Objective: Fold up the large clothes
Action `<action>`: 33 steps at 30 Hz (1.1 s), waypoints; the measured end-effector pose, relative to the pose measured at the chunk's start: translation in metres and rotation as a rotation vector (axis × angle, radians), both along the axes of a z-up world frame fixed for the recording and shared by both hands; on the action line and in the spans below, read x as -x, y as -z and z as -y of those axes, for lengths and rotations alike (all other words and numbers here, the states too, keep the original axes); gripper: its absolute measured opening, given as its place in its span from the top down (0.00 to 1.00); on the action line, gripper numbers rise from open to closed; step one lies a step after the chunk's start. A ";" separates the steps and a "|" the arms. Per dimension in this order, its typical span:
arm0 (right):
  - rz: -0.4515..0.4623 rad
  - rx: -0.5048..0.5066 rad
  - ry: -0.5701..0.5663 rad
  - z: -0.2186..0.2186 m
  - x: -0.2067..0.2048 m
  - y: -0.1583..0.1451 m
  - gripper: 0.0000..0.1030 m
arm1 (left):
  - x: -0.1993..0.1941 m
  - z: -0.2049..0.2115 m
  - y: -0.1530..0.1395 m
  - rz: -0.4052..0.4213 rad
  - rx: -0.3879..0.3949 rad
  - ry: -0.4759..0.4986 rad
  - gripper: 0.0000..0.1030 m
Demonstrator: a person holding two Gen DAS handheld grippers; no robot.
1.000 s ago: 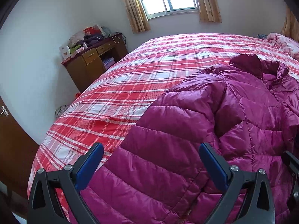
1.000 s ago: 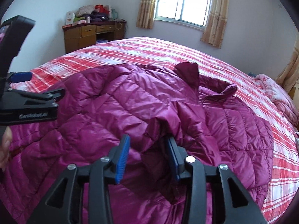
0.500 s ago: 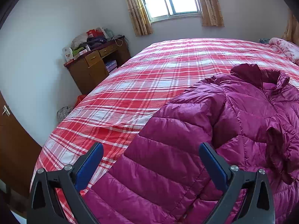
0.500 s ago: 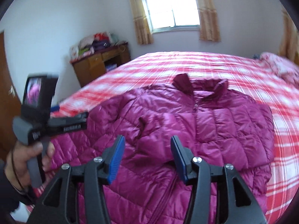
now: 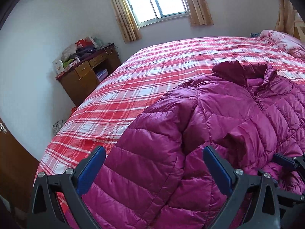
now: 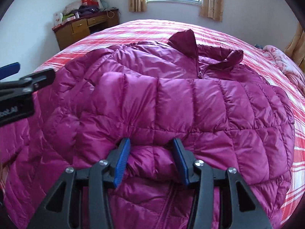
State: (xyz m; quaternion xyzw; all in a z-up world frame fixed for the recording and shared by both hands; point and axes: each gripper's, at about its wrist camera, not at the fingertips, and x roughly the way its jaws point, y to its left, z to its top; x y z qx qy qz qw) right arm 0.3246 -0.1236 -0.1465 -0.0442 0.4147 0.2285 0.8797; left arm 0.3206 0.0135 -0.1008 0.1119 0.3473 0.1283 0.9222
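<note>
Across the plaid bed (image 5: pixel 152 87) a magenta puffer jacket (image 6: pixel 171 105) is spread, with a cluttered wooden desk (image 5: pixel 85 78) seen far left. A folded sleeve bunch is pinched by the right gripper (image 6: pixel 151 158); the left gripper (image 5: pixel 154 169) is held wide above the near-left sleeve, beside bare bedding.

A bed (image 5: pixel 144 80) with a red-and-white plaid cover fills the room. A pink quilt (image 5: pixel 280 42) is bunched at its far right end. A wooden desk (image 5: pixel 85 78) stands against the wall, its surface piled with clutter (image 5: pixel 80 51). Tan curtains (image 5: pixel 199 3) flank a bright window (image 5: pixel 154 0).

Both wrist views low over jacket (image 5: pixel 219 118)
</note>
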 end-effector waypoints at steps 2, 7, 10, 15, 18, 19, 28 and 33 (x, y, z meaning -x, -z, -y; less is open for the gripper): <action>-0.006 -0.052 0.017 0.019 0.001 -0.008 0.51 | -0.003 0.011 -0.005 0.018 -0.018 0.016 0.01; 0.104 -0.076 0.162 0.074 0.003 -0.035 0.50 | -0.015 0.051 -0.010 0.052 -0.042 0.067 0.01; 0.106 -0.075 0.311 0.110 -0.016 -0.037 0.50 | -0.026 0.080 0.007 0.028 -0.082 0.105 0.01; 0.103 -0.039 0.461 0.150 -0.048 -0.022 0.50 | -0.051 0.081 0.054 -0.049 -0.178 0.028 0.01; 0.045 -0.040 0.467 0.164 -0.058 -0.004 0.50 | -0.058 0.067 0.066 -0.073 -0.160 0.026 0.01; 0.017 -0.031 0.448 0.164 -0.060 0.002 0.50 | -0.059 0.064 0.067 -0.080 -0.148 0.025 0.01; 0.012 0.101 0.395 0.150 -0.067 0.006 0.51 | -0.066 0.044 0.075 -0.115 -0.007 0.018 0.01; 0.130 -0.020 0.471 0.171 -0.075 -0.025 0.51 | -0.068 0.040 0.077 -0.114 0.039 0.006 0.01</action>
